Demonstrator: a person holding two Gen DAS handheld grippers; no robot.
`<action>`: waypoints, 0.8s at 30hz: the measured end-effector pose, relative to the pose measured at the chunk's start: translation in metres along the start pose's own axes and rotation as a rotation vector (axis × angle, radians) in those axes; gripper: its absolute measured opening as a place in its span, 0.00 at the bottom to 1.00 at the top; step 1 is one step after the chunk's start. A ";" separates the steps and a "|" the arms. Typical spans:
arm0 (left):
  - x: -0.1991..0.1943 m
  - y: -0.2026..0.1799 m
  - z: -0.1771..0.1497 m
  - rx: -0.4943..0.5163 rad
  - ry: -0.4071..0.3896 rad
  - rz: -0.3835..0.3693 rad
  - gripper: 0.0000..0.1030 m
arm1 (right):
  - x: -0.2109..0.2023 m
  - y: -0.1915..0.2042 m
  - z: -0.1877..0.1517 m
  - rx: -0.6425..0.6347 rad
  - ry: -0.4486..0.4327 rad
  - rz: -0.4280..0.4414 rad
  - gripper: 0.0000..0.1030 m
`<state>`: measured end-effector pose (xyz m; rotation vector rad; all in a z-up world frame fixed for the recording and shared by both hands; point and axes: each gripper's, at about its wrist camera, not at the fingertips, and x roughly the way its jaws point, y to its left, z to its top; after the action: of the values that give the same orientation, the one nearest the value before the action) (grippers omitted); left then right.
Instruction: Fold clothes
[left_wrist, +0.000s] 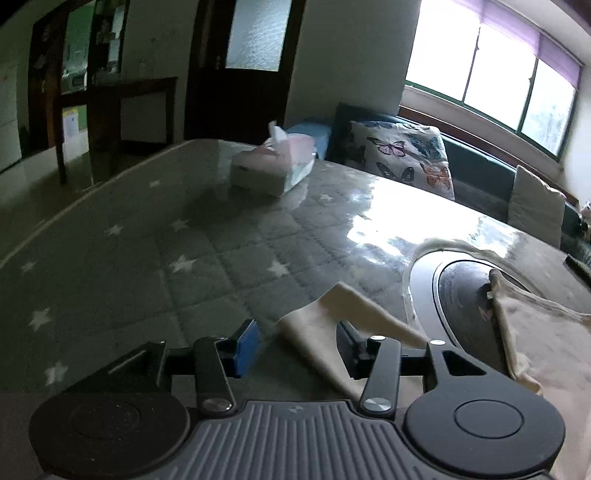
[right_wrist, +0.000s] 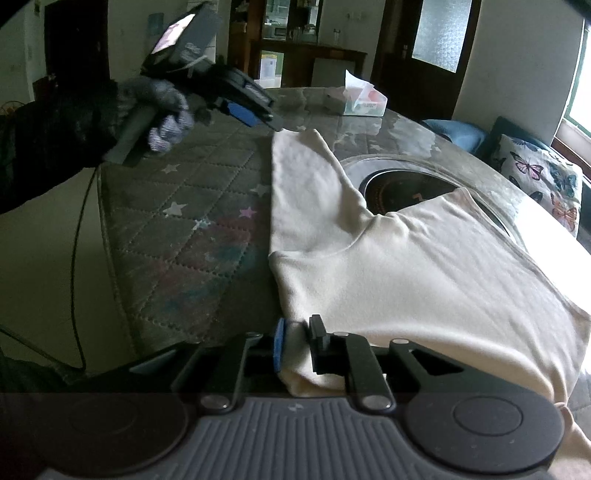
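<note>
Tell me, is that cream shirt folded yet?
Not yet: the cream shirt lies mostly spread, one sleeve stretched out flat.

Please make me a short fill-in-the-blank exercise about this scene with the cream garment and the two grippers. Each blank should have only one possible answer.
1. The right gripper is shut on the ____ of the cream garment.
2. The left gripper is ____, with the sleeve end lying between its fingers.
3. The pillow beyond the table is printed with ____.
4. The tissue box stands at the ____ end of the table.

Missing words: edge; open; butterflies; far
</note>
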<state>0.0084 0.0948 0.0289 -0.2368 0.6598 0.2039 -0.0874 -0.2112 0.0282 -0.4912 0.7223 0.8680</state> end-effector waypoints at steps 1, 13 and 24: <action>0.005 -0.003 0.001 0.007 0.001 0.004 0.49 | 0.000 0.000 0.000 0.000 0.001 -0.002 0.13; 0.006 0.027 0.009 -0.057 -0.058 0.078 0.06 | 0.004 0.012 0.007 -0.054 -0.018 0.016 0.08; -0.020 0.081 -0.014 -0.067 0.002 0.193 0.05 | 0.007 0.031 0.012 -0.125 -0.057 0.106 0.17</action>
<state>-0.0363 0.1663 0.0188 -0.2372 0.6789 0.4108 -0.1057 -0.1820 0.0279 -0.5405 0.6488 1.0265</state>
